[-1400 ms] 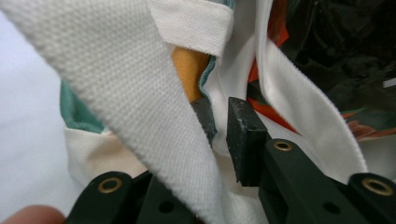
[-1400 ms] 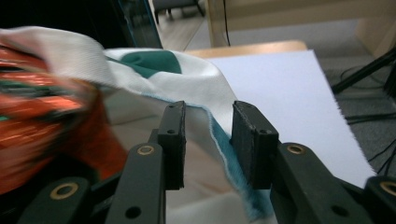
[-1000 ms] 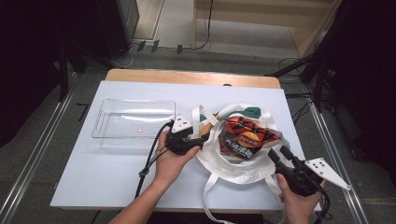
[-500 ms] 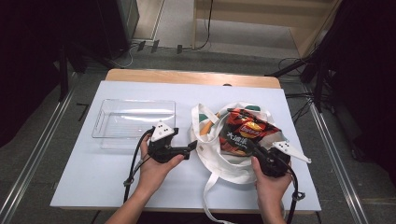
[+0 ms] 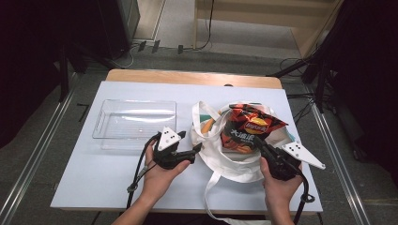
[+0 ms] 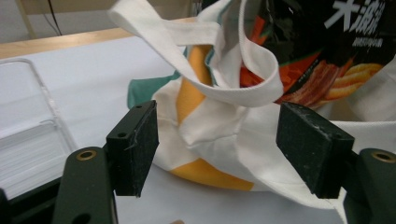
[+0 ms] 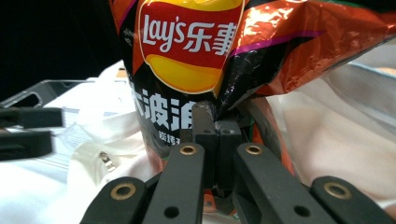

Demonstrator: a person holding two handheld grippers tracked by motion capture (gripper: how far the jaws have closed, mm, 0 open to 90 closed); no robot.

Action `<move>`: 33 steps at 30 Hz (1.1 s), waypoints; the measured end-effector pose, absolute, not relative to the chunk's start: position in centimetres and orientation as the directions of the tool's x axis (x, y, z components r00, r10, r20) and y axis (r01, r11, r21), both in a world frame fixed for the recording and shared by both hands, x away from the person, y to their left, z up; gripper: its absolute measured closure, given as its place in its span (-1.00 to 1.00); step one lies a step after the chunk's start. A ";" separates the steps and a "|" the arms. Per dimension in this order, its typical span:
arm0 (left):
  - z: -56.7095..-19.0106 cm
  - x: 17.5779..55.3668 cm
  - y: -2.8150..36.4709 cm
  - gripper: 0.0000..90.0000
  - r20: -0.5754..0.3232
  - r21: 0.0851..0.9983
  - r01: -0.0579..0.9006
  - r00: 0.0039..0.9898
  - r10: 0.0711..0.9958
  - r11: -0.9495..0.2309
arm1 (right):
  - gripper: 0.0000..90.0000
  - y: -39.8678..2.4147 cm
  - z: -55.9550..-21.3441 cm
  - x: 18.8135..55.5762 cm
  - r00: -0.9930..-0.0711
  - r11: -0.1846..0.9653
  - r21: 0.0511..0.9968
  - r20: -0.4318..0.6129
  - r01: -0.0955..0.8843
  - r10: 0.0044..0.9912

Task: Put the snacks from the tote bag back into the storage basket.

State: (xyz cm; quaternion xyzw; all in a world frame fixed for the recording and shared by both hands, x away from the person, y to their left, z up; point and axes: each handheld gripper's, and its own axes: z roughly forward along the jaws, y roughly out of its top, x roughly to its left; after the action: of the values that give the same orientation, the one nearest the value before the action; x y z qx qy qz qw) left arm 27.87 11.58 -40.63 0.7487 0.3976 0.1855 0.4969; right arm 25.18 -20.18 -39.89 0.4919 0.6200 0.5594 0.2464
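1. Chip bag [image 5: 247, 127]: orange-black Lay's packet, crinkled foil, standing tilted in the mouth of the bag below, top half sticking out.
2. Tote bag [image 5: 225, 157]: white cloth with orange and green patches, slumped open on the table, white straps [image 6: 205, 70] looped loosely over its left side.

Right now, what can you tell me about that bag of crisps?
The crisp bag is glossy foil, black and orange-red, with a yellow and red Lay's logo and white Chinese writing. It stands crumpled, half inside the white cloth bag on the table. The right gripper is shut on its lower edge.
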 end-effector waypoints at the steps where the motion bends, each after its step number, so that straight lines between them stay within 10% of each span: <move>1: -40.9 27.8 11.2 -0.24 -0.111 0.889 0.411 0.621 0.776 -0.201 | 1.00 -20.1 -39.8 25.1 -0.402 -0.107 0.939 0.242 0.328 0.883; 15: -45.4 30.1 8.3 0.74 -0.055 0.754 0.531 0.637 0.769 -0.386 | 1.00 -20.7 -37.9 24.2 -0.440 -0.124 0.957 0.234 0.264 0.867; 33: -42.9 28.1 10.9 0.34 -0.128 0.822 0.497 0.636 0.761 -0.278 | 1.00 -21.8 -34.3 21.8 -0.475 -0.184 0.970 0.238 0.157 0.847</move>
State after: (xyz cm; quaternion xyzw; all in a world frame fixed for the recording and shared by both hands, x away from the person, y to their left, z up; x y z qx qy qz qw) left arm 28.14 10.90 -42.86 0.7855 0.4005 0.1472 0.4481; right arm 21.85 -21.82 -34.29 0.4343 0.5780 0.6351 0.2717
